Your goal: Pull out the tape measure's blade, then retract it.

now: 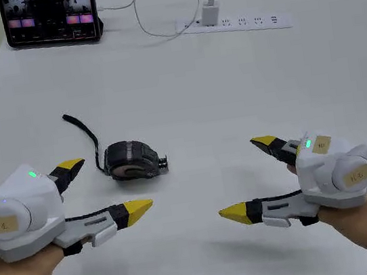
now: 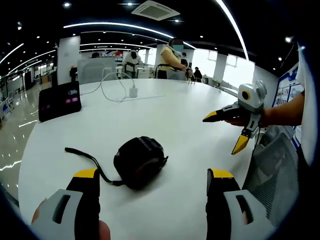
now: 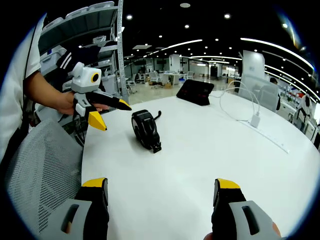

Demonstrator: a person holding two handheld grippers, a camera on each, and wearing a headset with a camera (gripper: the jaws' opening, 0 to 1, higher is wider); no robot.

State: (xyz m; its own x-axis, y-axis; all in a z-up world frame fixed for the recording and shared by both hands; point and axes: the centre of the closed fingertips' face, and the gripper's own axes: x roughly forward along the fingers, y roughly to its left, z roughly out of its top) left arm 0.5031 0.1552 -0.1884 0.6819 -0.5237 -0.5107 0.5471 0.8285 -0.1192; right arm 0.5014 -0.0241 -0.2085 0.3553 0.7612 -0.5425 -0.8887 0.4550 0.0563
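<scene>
A black tape measure (image 1: 131, 160) lies on the white table (image 1: 231, 90), its black wrist strap (image 1: 82, 132) trailing up and to the left and its blade hook pointing right. My left gripper (image 1: 106, 186) is open just left of it, the case close to its yellow-tipped fingers. In the left gripper view the tape measure (image 2: 139, 161) sits just ahead of the spread jaws of the left gripper (image 2: 154, 181). My right gripper (image 1: 250, 177) is open further right, apart from the case. The right gripper view shows the tape measure (image 3: 145, 128) well ahead of the right gripper (image 3: 161, 189).
A tablet (image 1: 50, 18) with a lit screen stands at the far left of the table. A white power strip (image 1: 236, 22) with a charger and cables lies at the back. In the gripper views, a mesh chair (image 3: 40, 165) stands beside the table edge and people are in the background.
</scene>
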